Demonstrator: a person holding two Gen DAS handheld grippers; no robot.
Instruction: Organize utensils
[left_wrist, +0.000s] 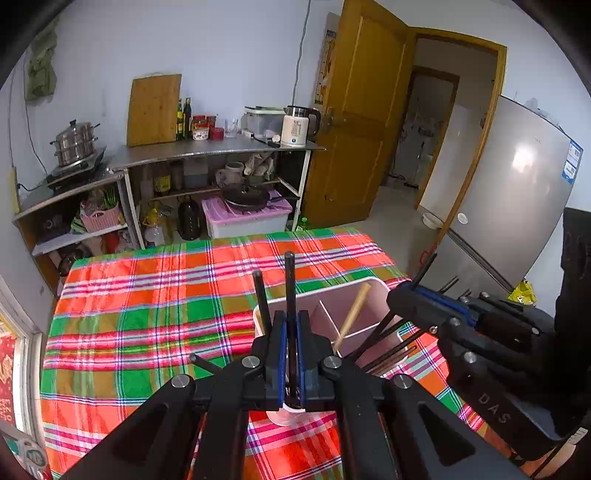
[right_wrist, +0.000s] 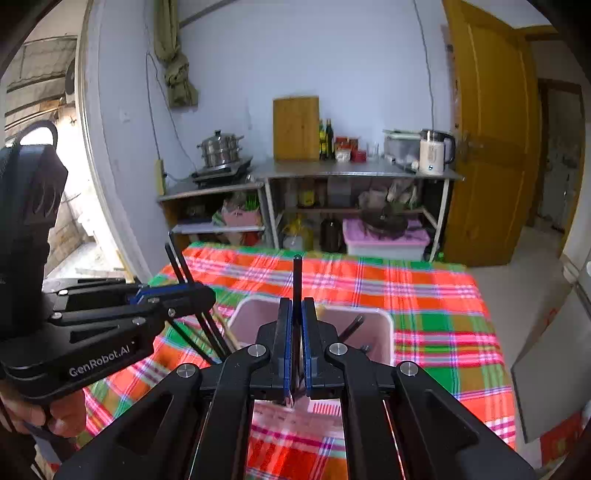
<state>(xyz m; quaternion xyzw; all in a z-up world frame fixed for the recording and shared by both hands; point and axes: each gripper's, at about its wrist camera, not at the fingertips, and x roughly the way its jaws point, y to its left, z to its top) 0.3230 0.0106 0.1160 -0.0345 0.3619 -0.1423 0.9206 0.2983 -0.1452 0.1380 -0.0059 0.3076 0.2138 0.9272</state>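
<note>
A pink divided utensil holder stands on the plaid tablecloth; it also shows in the right wrist view. A wooden chopstick leans inside it. My left gripper is shut on a black chopstick that points up, and a second black chopstick rises beside it. My right gripper is shut on a black chopstick above the holder. Each gripper shows in the other's view, the right one and the left one, with black chopsticks sticking out of it.
A white cup sits under my left gripper. Behind the table stand metal shelves with a cutting board, bottles, kettle and steamer pot. A wooden door and a fridge are at right.
</note>
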